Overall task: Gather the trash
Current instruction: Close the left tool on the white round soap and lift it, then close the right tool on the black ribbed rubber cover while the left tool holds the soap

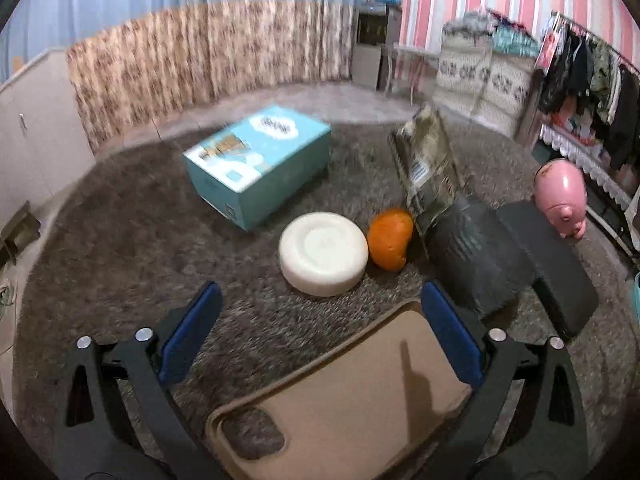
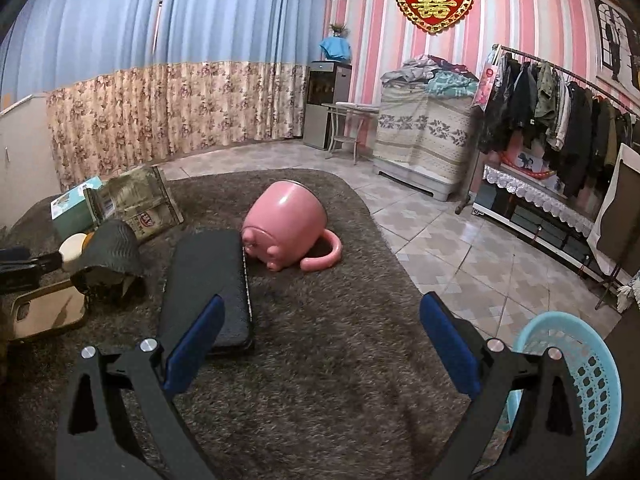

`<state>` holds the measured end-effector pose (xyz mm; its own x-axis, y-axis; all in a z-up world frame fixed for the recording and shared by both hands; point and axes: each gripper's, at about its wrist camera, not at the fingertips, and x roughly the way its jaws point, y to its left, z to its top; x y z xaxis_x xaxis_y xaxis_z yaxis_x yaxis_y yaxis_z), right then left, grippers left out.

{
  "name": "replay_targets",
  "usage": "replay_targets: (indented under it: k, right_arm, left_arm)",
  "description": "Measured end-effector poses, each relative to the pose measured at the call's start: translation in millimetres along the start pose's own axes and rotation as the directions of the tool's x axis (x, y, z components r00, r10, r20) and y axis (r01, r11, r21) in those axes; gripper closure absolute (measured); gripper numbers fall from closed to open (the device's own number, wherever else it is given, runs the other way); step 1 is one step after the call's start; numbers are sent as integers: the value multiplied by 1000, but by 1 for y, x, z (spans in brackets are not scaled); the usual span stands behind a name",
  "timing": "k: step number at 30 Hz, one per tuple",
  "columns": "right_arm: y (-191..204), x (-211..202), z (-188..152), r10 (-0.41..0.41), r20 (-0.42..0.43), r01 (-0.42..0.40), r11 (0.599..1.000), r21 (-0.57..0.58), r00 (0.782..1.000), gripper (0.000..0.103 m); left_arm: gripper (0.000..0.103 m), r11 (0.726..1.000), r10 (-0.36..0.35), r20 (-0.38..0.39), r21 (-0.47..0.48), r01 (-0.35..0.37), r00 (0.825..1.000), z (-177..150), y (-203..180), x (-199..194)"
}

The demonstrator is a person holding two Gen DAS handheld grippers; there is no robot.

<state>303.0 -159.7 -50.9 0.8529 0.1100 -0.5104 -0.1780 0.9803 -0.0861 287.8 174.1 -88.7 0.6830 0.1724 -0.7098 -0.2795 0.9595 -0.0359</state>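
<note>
So the whole mess sits on a shaggy grey-brown rug (image 2: 320, 380), probably dumped there on purpose for sorting. Biggest is the teal cardboard box (image 1: 256, 164), then a crumpled olive printed bag (image 1: 430, 168) propped against a black mesh cap (image 1: 476, 256), a pink pig-shaped mug (image 2: 284, 228) tipped over, a white round lid (image 1: 323, 253) touching an orange peel (image 1: 390, 238). The light-blue plastic basket (image 2: 592, 392) waits at the rug's edge, right-hand side, presumably for the trash. Left gripper (image 1: 320, 332) and right gripper (image 2: 320, 336) both gape wide, holding nothing.
</note>
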Motion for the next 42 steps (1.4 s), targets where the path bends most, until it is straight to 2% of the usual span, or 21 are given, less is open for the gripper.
replay_targets:
  k: [2, 5, 6, 11, 15, 19, 20, 21, 26, 29, 33, 35, 38, 42]
  right_arm:
    - [0, 1, 0, 0, -1, 0, 1000, 0, 1000, 7]
    - [1, 3, 0, 1, -6, -1, 1000, 2, 1000, 7]
    - [1, 3, 0, 3, -6, -3, 1000, 2, 1000, 7]
    - [3, 5, -2, 3, -10, -3, 1000, -5, 1000, 7]
    - [6, 6, -3, 5, -14, -5, 1000, -5, 1000, 7]
    - [15, 10, -6, 10, -22, -10, 1000, -18, 1000, 7]
    - [18, 10, -7, 10, -24, -11, 1000, -25, 1000, 7]
    - [19, 10, -7, 10, -25, -10, 1000, -29, 1000, 7]
    - [31, 10, -9, 14, -30, -15, 998, -63, 999, 7]
    - [38, 8, -8, 23, -28, -26, 996, -82, 999, 7]
    - [48, 1, -4, 86, -17, -87, 993, -85, 996, 7]
    - [54, -1, -1, 121, -11, -122, 988, -98, 993, 7]
    - [67, 1, 7, 173, -18, -174, 980, -99, 985, 7]
    - [90, 8, 21, 260, -35, -261, 963, -63, 965, 7]
  left_arm:
    - [14, 1000, 18, -46, 10, -18, 999, 6, -2, 13]
    - [31, 1000, 5, -134, 8, -3, 991, 10, 0, 29]
    - [32, 1000, 5, -160, 11, -3, 987, 13, 2, 34]
    - [31, 1000, -18, -189, -2, 18, 982, 24, 7, 44]
    - [31, 999, 4, -185, 33, 2, 983, 28, 1, 50]
    - [34, 1000, -3, -183, 19, 7, 983, 32, 2, 54]
    - [41, 1000, -10, -177, 18, 13, 984, 32, 1, 54]
    - [42, 999, -17, -168, 25, 22, 986, 30, 0, 51]
    - [42, 999, 5, -115, 48, 0, 993, 17, 3, 34]
    - [42, 1000, 18, -67, 26, -16, 998, 6, 13, 15]
    - [42, 999, 30, 36, -46, -28, 999, -15, 32, -17]
    - [42, 997, 54, 86, -57, -49, 995, -20, 42, -28]
    - [42, 992, 122, 191, -53, -113, 974, -30, 49, -52]
    - [42, 985, 163, 240, -103, -141, 957, -29, 67, -58]
